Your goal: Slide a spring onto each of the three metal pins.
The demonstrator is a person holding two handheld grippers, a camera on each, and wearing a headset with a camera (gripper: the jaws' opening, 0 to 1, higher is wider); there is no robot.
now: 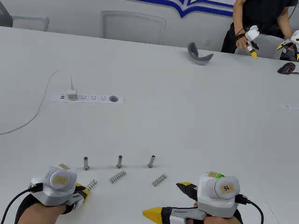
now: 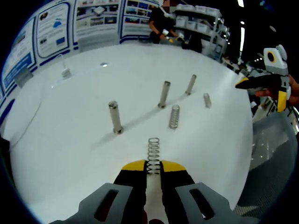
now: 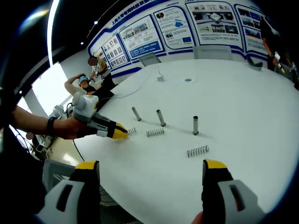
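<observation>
Head view: close to the near edge of the white worktop (image 1: 196,121), three short upright steel pins stand in a row along that edge: the left pin (image 1: 86,163), the middle pin (image 1: 119,161) and the right pin (image 1: 151,161). A small coiled wire spring lies flat just nearer the edge than each pin: the left spring (image 1: 91,184), the middle spring (image 1: 117,176) and the right spring (image 1: 159,179). The white-bodied, yellow-tipped left tool (image 1: 84,191) has its tip at the left spring. The right tool (image 1: 168,199) is by the near edge with its jaws spread wide.

Left gripper view: the left tool (image 2: 153,166) has its two yellow tips drawn in against the near end of the left spring (image 2: 153,149), clamping it. The rest of the coil reaches forward over the worktop. The middle spring (image 2: 174,115) and the right spring (image 2: 207,100) lie loose near their pins, and all three pins stand bare.

Right gripper view: the right tool (image 3: 150,165) has its jaws far apart and grips nothing. The right spring (image 3: 197,150) lies ahead on the worktop, apart from both jaws. Further along, the left tool (image 3: 119,134) meets the left spring (image 3: 131,131).
</observation>
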